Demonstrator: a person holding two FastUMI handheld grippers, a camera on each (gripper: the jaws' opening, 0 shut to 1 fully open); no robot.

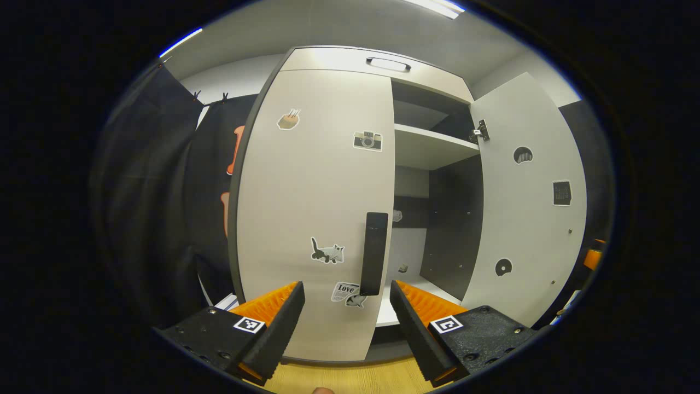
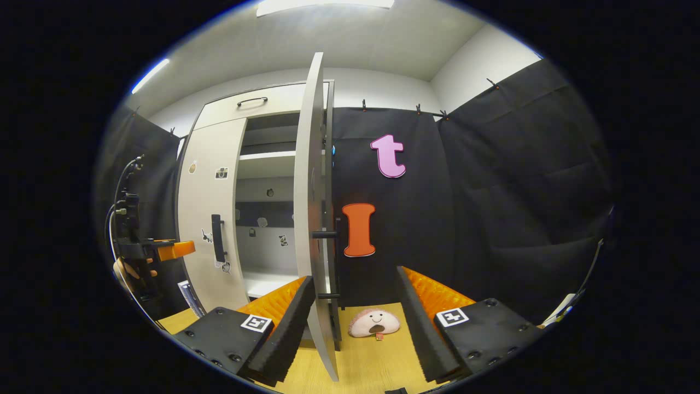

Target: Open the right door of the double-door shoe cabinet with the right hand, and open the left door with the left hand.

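The shoe cabinet stands ahead with its right door swung wide open and its left door closed. Inside, a pale shelf sits high up, with small stickers on the back wall; the lower floor of the cabinet looks bare. In the left gripper view, the left gripper is spread wide, holding nothing, its fingers either side of the left door's dark vertical handle but short of it. In the right gripper view, the right gripper is wide open around the right door's near edge without touching it. A small plush toy lies on the wooden floor just beyond.
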